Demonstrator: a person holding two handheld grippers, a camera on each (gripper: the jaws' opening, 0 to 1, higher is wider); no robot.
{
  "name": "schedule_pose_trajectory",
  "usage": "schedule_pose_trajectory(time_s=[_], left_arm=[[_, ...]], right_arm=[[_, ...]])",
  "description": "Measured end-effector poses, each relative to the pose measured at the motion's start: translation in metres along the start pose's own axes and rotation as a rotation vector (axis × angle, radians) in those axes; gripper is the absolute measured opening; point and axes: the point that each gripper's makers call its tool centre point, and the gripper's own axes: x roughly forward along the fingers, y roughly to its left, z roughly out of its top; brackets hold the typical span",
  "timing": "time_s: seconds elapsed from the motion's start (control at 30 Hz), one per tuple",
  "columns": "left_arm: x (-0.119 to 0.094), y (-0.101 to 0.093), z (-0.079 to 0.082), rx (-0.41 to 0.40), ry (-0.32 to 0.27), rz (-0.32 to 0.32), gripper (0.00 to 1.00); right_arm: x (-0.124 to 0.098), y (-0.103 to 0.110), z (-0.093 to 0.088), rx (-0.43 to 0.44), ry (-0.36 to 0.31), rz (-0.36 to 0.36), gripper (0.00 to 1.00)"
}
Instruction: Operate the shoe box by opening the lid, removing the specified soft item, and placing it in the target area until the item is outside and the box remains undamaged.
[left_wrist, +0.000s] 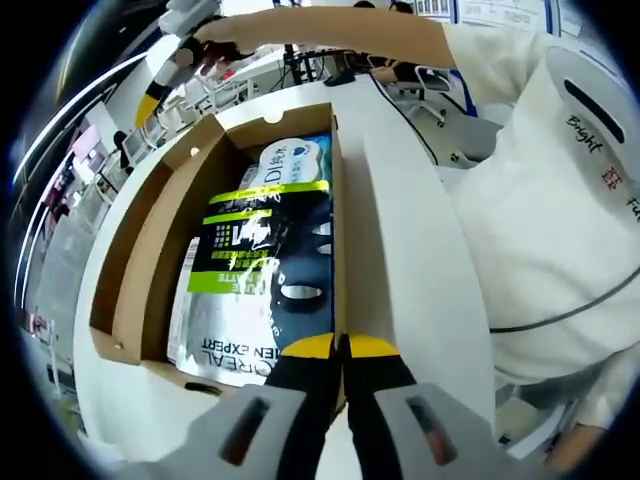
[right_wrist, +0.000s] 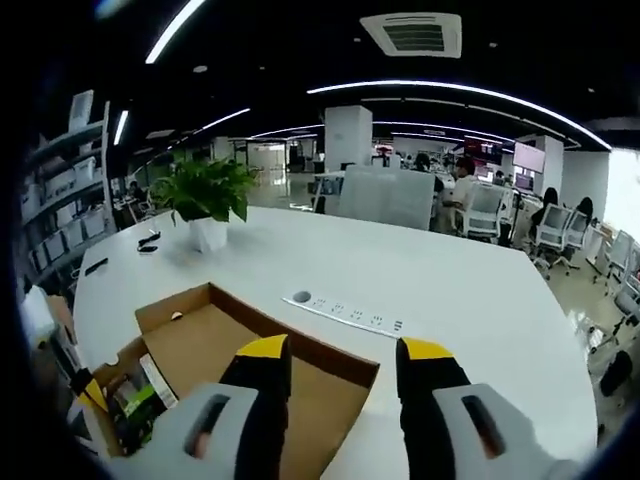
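Left gripper view: I look down along my left gripper (left_wrist: 340, 348) into the open shoe box (left_wrist: 150, 255) on the white table (left_wrist: 400, 200).
Box wall, left: brown cardboard, with a folded flap lying along the far side.
Soft item: a glossy packet (left_wrist: 265, 265) with a dark panel, a lime green band and white print lies flat inside the box, filling most of its floor.
My left jaws: the yellow tips are pressed together right at the near box wall, beside the packet's edge; I cannot tell whether they pinch the cardboard.
Right of the box: bare table, then my white sleeve and shirt (left_wrist: 560, 230), my arm reaching across the top.
Right gripper view: my right gripper (right_wrist: 340, 375) is held above the table (right_wrist: 420, 270).
Far left: shelving, and a potted green plant (right_wrist: 205, 200) on the table.
Box: the opened lid (right_wrist: 230, 350) shows its brown inside below my jaws; the packet (right_wrist: 135, 405) peeks out at the lower left.
My right jaws: spread apart, nothing between them.
Past the lid: a white power strip (right_wrist: 345, 311) lies on the table.
Right: office chairs and desks.
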Motion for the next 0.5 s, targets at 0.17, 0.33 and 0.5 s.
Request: schedule_pose_trajectory(time_s=[0.17,0.33,0.5], left_arm=[[0.0,0.0,0.0,-0.003,-0.001,-0.004,0.02],[0.0,0.0,-0.001,-0.002,-0.002,-0.004,0.02],[0.0,-0.001,-0.001,-0.002,-0.002,-0.004,0.02]], right_arm=[[-0.006,0.013,0.002,0.026,-0.053,0.076,0.44],[-0.012,0.033,-0.005,-0.033,-0.057,0.112,0.44],[-0.016,0.04,-0.006,-0.1,-0.061,0.091,0.34]])
